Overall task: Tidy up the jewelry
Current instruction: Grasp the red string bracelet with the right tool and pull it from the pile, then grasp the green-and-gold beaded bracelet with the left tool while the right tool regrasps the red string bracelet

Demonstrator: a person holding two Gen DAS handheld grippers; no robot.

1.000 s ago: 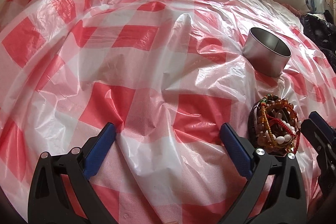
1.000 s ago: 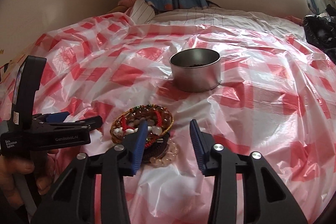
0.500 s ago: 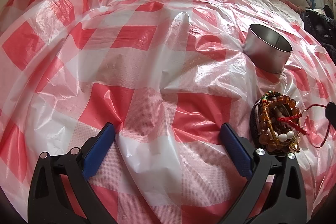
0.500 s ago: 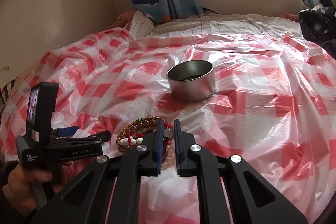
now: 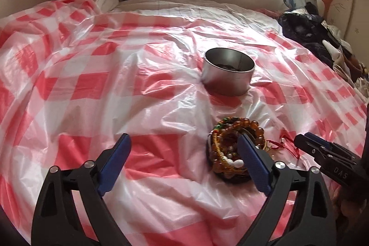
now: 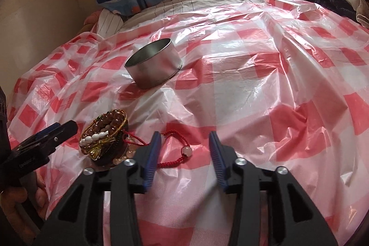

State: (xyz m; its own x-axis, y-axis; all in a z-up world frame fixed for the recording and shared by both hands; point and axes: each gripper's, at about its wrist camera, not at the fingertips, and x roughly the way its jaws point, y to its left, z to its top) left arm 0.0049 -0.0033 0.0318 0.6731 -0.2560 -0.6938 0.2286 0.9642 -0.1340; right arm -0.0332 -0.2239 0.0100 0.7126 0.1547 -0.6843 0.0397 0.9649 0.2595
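Both gripper jaws stand apart, empty, over a red-checked plastic sheet covering the bed.

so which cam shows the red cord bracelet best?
Right wrist: the red cord bracelet lies nearly whole on the checked sheet, beside the bead pile. Left wrist shows only a short stretch past the pile.
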